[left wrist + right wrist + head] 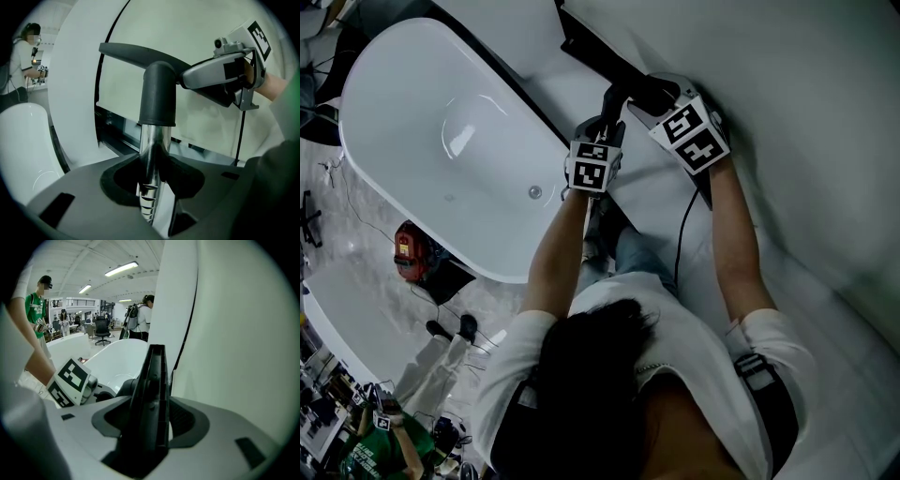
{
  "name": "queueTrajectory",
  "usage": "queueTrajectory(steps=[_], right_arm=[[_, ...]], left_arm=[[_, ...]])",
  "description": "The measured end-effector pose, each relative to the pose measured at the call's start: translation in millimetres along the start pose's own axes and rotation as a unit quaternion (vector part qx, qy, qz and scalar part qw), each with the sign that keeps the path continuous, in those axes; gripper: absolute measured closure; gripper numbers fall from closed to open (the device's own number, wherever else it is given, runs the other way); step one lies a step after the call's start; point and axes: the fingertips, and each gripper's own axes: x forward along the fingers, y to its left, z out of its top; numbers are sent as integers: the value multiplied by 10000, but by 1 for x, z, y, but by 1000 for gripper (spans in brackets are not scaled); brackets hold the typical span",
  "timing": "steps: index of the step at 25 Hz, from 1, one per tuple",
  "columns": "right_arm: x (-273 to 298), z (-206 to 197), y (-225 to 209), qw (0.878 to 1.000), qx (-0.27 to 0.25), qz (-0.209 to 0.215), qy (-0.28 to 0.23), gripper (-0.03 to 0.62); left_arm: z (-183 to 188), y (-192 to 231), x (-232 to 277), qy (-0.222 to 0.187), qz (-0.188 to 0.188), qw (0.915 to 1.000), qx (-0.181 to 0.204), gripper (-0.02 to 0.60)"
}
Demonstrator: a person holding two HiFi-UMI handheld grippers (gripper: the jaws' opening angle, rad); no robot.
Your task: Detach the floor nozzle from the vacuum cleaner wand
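Floor nozzle (158,93), dark and T-shaped, is held up in the air in front of a broad white panel (787,94) and near a white bathtub (403,84) that stands on a pale marbled floor (356,281). Beyond the tub, a person in a green shirt (35,310) stands in an open hall. The nozzle's neck sits on the top of the chrome wand (151,154), so the two are joined. The left gripper (152,187) has its jaws drawn partway in and pinched on the wand just below that neck, with the tube running straight between the pads. The right gripper (150,423), its jaws standing wide, clamps one end of the nozzle's flat crossbar, which shows edge-on between them. The two grippers are close together.
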Motion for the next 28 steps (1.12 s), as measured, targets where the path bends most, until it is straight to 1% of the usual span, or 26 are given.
queueTrajectory(steps=[7,12,14,17,22,28], right_arm=[[-1,-2,0,9991,-192,-287,255,347],[3,-4,-2,9972,-286,-411,555,347],[6,-7,-1,9966,-379,-440,592,345],[15,-13,0,9935,-654,-593,714,339],[30,-5,-3,9903,-859,-660,875,341],[28,6,-7,9918,-675,-972,488,365]], left_arm=[[1,-2,-4,-85,52,10000,4,442],[3,-3,-5,-146,105,9998,9,442],[2,-3,-5,-185,88,9998,19,442],[1,-4,-6,-273,74,9996,33,443],[12,-5,-13,-354,-85,9993,8,443],[20,-6,-18,-507,-137,9986,-31,443]])
